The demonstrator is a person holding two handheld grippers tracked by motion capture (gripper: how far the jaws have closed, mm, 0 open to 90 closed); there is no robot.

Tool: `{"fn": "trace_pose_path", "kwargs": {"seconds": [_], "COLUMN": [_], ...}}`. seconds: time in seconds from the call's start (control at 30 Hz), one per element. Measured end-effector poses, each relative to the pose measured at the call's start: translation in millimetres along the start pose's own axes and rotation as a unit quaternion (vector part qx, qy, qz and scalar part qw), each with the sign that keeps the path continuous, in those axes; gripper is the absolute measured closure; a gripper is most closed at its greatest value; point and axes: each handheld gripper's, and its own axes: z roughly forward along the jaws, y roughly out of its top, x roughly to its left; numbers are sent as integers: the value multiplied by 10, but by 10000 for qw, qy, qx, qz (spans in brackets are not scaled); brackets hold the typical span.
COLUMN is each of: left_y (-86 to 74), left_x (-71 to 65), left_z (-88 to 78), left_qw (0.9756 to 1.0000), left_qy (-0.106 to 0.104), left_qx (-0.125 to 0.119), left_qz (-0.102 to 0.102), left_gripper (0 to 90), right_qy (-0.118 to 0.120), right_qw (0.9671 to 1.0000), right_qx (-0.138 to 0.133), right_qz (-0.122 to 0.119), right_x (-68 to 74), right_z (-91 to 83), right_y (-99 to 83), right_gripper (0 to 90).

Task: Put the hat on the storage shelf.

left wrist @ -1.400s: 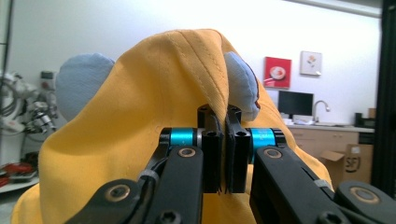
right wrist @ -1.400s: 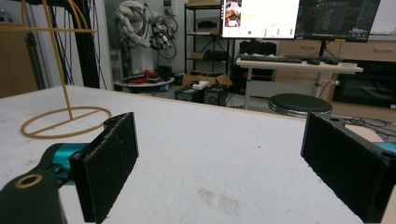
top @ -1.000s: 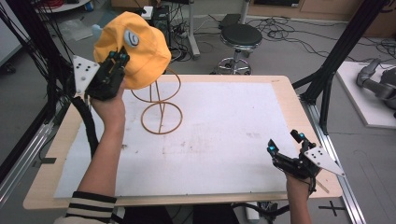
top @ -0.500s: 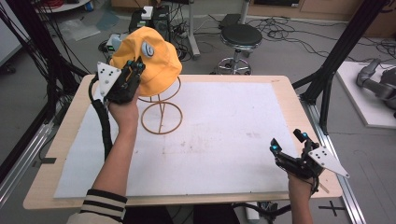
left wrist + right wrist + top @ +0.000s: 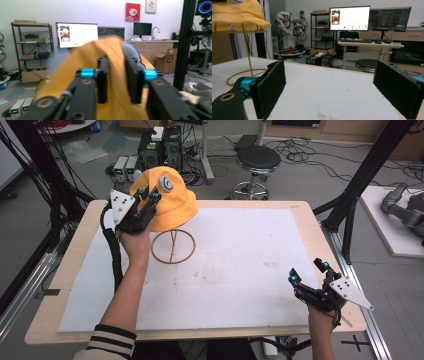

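A yellow bucket hat (image 5: pixel 172 202) with a blue-and-white badge rests on top of a gold wire stand (image 5: pixel 173 247) at the table's back left. My left gripper (image 5: pixel 148 195) is at the hat's near-left brim. Its jaws have just been opening, and in the left gripper view a fold of the hat (image 5: pixel 115 62) lies loosely between them (image 5: pixel 117 72). My right gripper (image 5: pixel 306 271) hovers low over the table's front right corner, open and holding nothing (image 5: pixel 329 87). From there the hat (image 5: pixel 237 15) and the stand (image 5: pixel 247 50) show at the far left.
A white mat (image 5: pixel 240 270) covers the wooden table (image 5: pixel 310 220). Behind the table are a black stool (image 5: pixel 257 157) and computer boxes (image 5: pixel 160 145) on the floor. Black frame posts (image 5: pixel 360 185) rise at both sides.
The left hand carried the hat right and down from beside the stand onto its top. The hat now sits lower and flatter. The right gripper has kept still.
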Motion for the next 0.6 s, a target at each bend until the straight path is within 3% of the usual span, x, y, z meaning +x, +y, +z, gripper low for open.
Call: {"fn": "trace_pose_path", "kwargs": {"seconds": [0.07,0.2,0.33,0.6], "left_y": [5,44,102,193], "left_x": [0,-12,26,173], "left_z": [-25,-86,-141,-342], "left_qw": [9999,9995,9989,9977], "left_qy": [8,127,226,339], "left_qx": [-99,-270,-403,-577], "left_qz": [-41,96,29,77], "left_gripper": [608,443,303,215], "right_qy": [0,-3,24,34], "right_qw": [10000,10000,10000,10000], "right_qx": [-10,-4,4,-55], "right_qz": [11,19,27,-1], "right_x": [1,-3,13,22], "right_z": [-1,-2,3,4], "right_y": [2,1,3,19], "right_gripper": [107,107,107,107]}}
